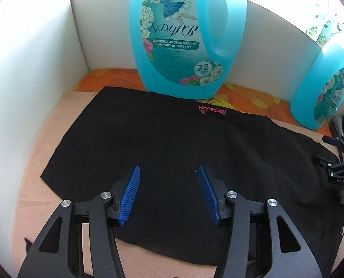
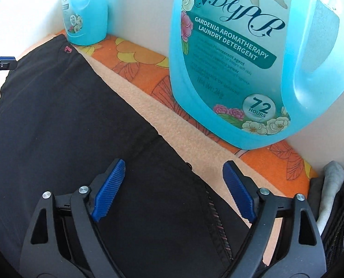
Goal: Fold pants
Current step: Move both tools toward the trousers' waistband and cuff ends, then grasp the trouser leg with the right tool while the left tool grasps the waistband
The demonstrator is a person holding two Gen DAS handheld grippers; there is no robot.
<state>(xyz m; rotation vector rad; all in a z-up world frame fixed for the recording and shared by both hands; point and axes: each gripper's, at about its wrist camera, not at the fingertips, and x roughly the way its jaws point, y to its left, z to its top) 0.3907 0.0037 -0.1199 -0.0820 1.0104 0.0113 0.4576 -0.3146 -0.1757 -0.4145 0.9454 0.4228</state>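
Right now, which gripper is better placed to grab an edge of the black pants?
Probably right: the right gripper has its open jaws straddling the black pants' far edge. The left gripper hovers over mid-fabric.

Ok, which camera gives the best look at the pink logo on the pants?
The left wrist view: the pink logo sits near the middle, upside down but readable as Kappa, on the black pants. In the right wrist view it is a small, unreadable pink smudge far off.
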